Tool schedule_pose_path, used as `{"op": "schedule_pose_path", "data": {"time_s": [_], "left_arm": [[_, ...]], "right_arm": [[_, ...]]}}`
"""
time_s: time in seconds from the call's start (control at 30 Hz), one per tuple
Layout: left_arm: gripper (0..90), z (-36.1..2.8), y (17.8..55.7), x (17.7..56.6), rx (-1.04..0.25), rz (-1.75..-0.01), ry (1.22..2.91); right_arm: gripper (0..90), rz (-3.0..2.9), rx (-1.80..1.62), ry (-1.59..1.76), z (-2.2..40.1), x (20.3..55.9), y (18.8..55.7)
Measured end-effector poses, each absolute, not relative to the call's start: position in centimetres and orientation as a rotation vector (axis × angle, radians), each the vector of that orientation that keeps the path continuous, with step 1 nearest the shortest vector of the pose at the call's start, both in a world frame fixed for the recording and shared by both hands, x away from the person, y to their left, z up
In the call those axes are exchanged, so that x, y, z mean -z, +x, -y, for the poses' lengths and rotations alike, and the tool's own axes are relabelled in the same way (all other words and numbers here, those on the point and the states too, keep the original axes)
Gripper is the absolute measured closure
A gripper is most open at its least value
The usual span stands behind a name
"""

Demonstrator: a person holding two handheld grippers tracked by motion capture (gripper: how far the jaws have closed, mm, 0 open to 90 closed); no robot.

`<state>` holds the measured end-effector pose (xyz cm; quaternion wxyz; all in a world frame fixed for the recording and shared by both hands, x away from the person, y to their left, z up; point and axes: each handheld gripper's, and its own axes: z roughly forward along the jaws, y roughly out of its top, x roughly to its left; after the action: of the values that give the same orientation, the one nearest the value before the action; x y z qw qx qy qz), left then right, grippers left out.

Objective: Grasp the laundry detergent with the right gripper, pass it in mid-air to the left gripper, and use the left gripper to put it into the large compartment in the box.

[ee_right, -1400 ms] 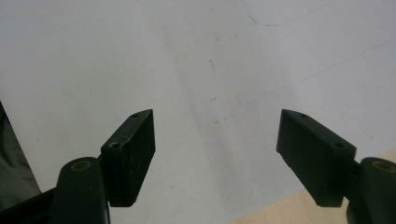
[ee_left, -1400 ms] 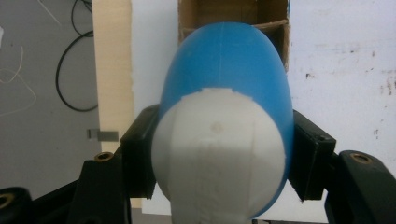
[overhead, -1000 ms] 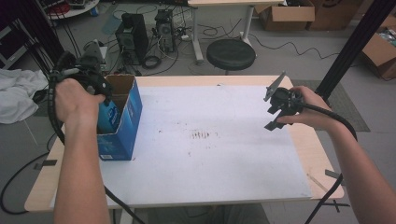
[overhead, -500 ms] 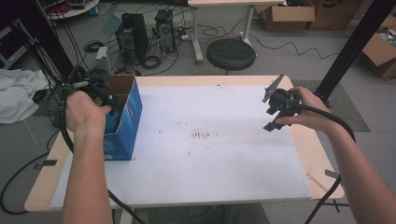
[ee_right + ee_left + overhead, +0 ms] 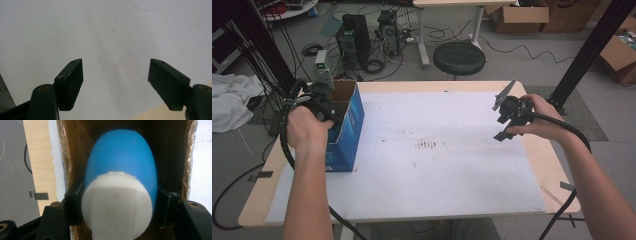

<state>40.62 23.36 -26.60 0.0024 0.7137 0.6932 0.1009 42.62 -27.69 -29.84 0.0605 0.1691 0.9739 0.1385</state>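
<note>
A blue egg-shaped object with a white cap [image 5: 120, 182] sits at the centre of the left gripper view, its white end nearest the camera and its blue body reaching toward the top of the frame. The left gripper [image 5: 119, 202] is clamped on it, one black jaw pressed to each flank just behind the cap. Brown cardboard walls surround the object on both sides and above, so it hangs inside the open blue cardboard box [image 5: 348, 127], which stands at the left of the high view on the white sheet [image 5: 437, 165] covering the wooden table [image 5: 557, 175]. There the person's left hand [image 5: 304, 127] holds that gripper over the box's open top. Far across the sheet, at the right of the high view, the right gripper [image 5: 507, 117] is held above the table, well apart from the box. In the right gripper view its two black jaws stand spread with only the white sheet between them, and a strip of wood at the lower right corner.
</note>
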Motion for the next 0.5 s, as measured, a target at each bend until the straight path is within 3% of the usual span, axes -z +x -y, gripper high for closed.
{"op": "schedule_pose_path", "data": {"time_s": [0.5], "left_arm": [[38.8, -23.17, 40.54, 27.38, -0.331, -2.17, 2.252]], "right_arm": [[28.6, -2.954, -0.415, 0.512, 27.56, 30.16, 42.6]]}}
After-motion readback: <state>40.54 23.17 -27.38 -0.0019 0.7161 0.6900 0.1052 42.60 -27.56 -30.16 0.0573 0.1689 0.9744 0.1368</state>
